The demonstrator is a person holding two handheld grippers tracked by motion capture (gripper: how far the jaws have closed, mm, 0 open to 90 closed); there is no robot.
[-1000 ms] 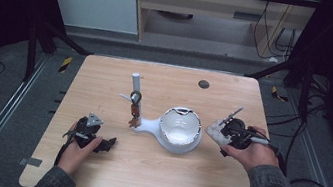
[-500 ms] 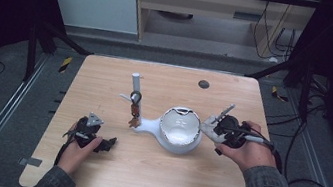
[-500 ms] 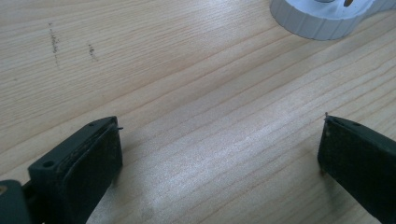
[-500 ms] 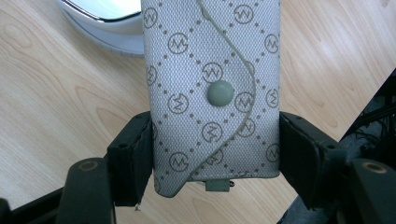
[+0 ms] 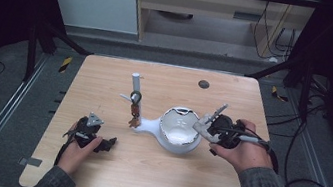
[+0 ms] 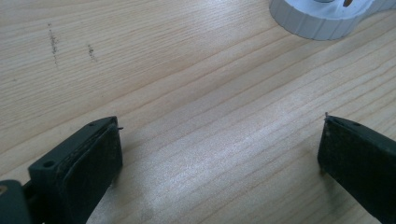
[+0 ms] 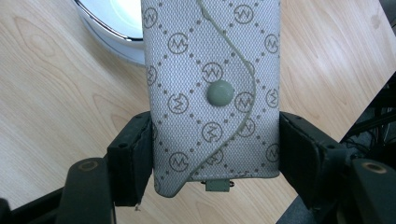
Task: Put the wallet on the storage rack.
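A pale wooden table (image 5: 152,172) stands in a dim room with a shelf unit behind it, and a white bowl (image 5: 178,131) near its middle serves as the landmark. The right gripper (image 5: 206,122), held just right of the bowl, is clenched on a grey patterned pouch (image 7: 212,93); its two jaws press the pouch's sides, and the pouch's far end reaches over the bowl's rim. Left of the bowl, touching its spout-like handle, a white stand (image 5: 135,86) carries a bunch of keys (image 5: 134,114). The left gripper (image 5: 108,143) rests well left of the bowl and nearer the person, its jaws spread wide over bare wood with nothing between them. The likely risk is the pouch snagging on the rim and tipping or sliding the bowl into the stand, or slipping from the side grip and landing outside the bowl.
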